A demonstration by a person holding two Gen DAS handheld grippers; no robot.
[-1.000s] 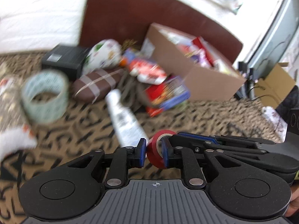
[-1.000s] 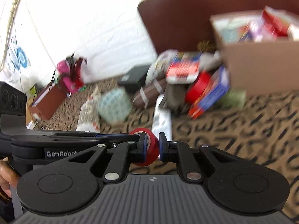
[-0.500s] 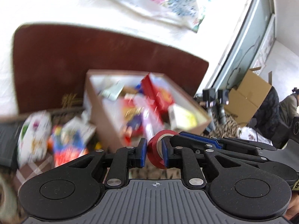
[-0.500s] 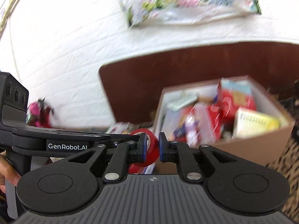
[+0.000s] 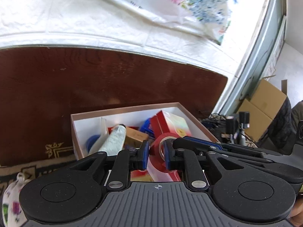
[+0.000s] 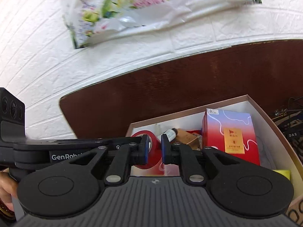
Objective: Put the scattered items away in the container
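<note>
A red tape roll (image 5: 158, 141) hangs over the open cardboard box (image 5: 123, 110), held from two sides. My left gripper (image 5: 155, 155) has the roll between its blue pads and its jaws are closing on it. In the left wrist view my right gripper (image 5: 171, 141) reaches in from the right and clamps the roll's rim. In the right wrist view my right gripper (image 6: 154, 149) is shut on the tape roll (image 6: 156, 157), and the left gripper's arm comes in from the left. The box (image 6: 189, 112) holds a red and blue carton (image 6: 229, 132), a white roll (image 5: 115, 139) and other packets.
A dark wooden panel (image 5: 113, 83) and a white brick wall (image 5: 75, 24) stand behind the box, with a floral plastic bag (image 6: 132, 3) hanging above. A floral pouch (image 5: 11, 204) lies on the patterned carpet at bottom left. Brown cartons (image 5: 265, 109) and cables sit at right.
Both grippers carried the red tape roll up and away from the items scattered on the carpet to above the open box, which now lies close beneath them.
</note>
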